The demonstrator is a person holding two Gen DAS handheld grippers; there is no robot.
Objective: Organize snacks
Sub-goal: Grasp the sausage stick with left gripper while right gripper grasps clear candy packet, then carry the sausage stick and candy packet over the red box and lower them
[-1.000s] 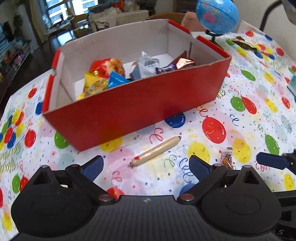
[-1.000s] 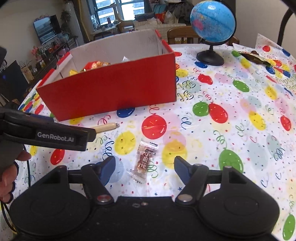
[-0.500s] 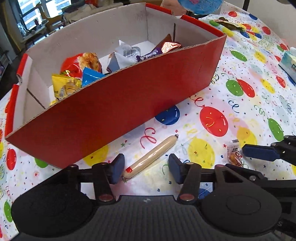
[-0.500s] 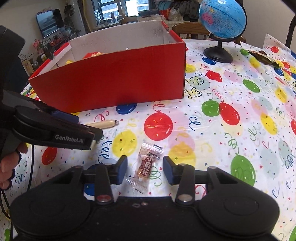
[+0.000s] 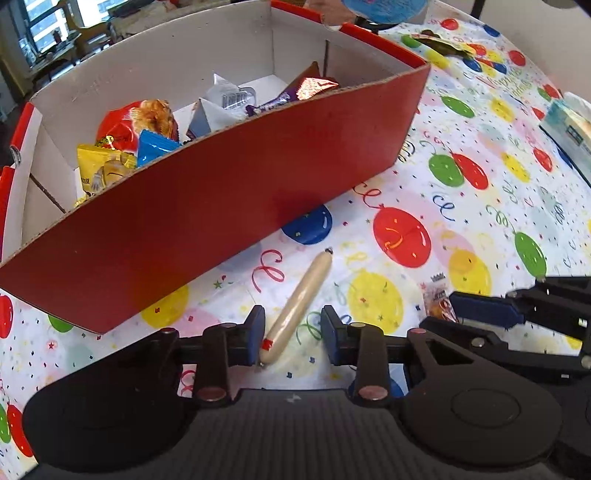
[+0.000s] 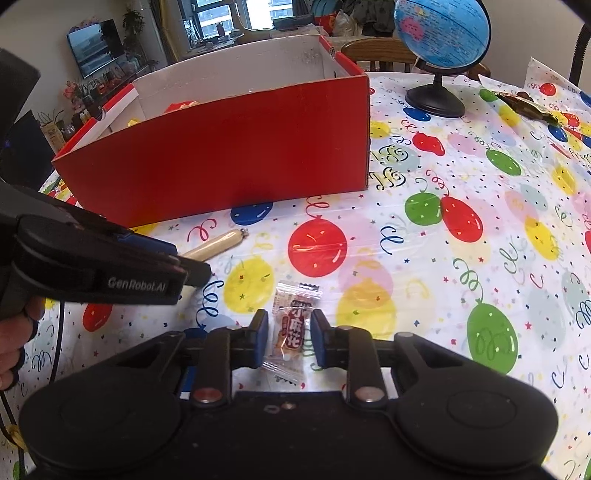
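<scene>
Since a second ago both claws have narrowed and dropped closer to the table: the left claw [image 5: 291,334] now brackets the near end of the sausage stick [image 5: 295,308], and the right claw [image 6: 286,338] brackets the small wrapped candy [image 6: 291,328]. Neither has clamped yet. The left claw's jaws stand partly open, one pad just touching the sausage at 9 o'clock, a gap showing on the other side. The right claw's jaws sit narrowly apart with the candy between them, slim gaps either side.

Both snacks lie flat on the balloon-patterned table [image 6: 461,295], the sausage pointing toward 1 o'clock in the left wrist view. Beyond them, at 12 o'clock, stands the red box [image 5: 221,206], already holding several packets: a yellow bag [image 5: 98,173], a blue packet [image 5: 155,147], a red bag [image 5: 136,122] and silver and purple wrappers farther back.

So most of the sorting looks done; these two remain, plus perhaps a dark wrapper [image 6: 524,105] at 2 o'clock beyond the globe [image 6: 441,33].
</scene>
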